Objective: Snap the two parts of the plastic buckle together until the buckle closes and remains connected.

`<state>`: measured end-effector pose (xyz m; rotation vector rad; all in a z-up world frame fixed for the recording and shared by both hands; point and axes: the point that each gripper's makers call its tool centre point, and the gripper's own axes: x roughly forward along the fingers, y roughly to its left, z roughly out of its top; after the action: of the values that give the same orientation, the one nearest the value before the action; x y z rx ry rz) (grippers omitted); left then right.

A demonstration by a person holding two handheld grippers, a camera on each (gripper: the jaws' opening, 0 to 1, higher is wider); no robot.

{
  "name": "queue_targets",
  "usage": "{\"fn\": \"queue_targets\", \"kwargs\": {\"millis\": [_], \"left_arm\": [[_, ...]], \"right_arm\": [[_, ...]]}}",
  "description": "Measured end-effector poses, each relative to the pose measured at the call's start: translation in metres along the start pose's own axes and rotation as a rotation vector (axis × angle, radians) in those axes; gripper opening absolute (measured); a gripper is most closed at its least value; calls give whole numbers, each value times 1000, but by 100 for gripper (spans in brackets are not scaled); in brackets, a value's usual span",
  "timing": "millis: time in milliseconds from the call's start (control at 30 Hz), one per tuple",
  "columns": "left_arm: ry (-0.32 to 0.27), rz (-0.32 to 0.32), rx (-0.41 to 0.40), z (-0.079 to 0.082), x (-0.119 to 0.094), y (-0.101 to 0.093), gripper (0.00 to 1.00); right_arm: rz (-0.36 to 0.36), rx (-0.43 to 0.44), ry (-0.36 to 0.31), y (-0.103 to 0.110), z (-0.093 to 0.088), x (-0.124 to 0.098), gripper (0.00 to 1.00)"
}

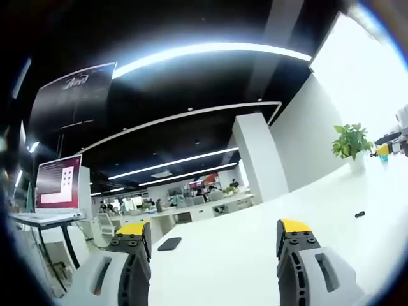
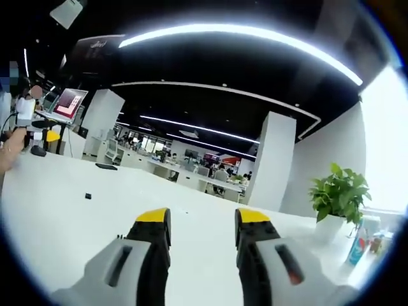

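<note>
A small dark piece, perhaps a buckle part, lies on the white table to the right of my left gripper and well ahead of it. That gripper is open with nothing between its yellow-tipped jaws. The right gripper view has the same small piece far off to the left on the table. My right gripper is open and holds nothing. Each gripper appears small at the edge of the other's view: the right gripper and the left gripper, which a hand holds.
A dark phone lies flat on the table ahead of the left jaw; it also shows as the phone. A potted plant stands at one end, a laptop on a stand at the other. Bottles stand beside the plant.
</note>
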<state>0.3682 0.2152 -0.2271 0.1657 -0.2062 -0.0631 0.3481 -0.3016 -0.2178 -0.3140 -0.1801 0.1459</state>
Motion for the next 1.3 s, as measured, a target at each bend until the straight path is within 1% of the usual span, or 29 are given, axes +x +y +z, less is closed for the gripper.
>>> {"fn": "queue_targets", "kwargs": {"millis": [133, 300, 433, 667, 867, 1000, 1233, 1300], "left_arm": [[-2, 3, 0, 1, -1, 4, 82], [-5, -24, -25, 2, 0, 2, 80], [4, -27, -25, 0, 0, 2, 80], [4, -25, -33, 1, -1, 6, 78], [14, -14, -16, 2, -1, 8, 78], [21, -23, -27, 2, -1, 7, 78], [12, -19, -22, 10, -4, 6, 77], [10, -8, -3, 13, -5, 6, 77]], "right_arm": [[-4, 8, 2, 0, -1, 0, 39], [1, 2, 29, 1, -7, 2, 39], [0, 0, 28, 2, -7, 2, 38], [6, 1, 27, 3, -7, 1, 37], [10, 1, 25, 5, -6, 1, 37], [9, 1, 21, 5, -5, 1, 37], [6, -2, 16, 5, -4, 0, 37], [8, -2, 14, 5, -3, 0, 37]]}}
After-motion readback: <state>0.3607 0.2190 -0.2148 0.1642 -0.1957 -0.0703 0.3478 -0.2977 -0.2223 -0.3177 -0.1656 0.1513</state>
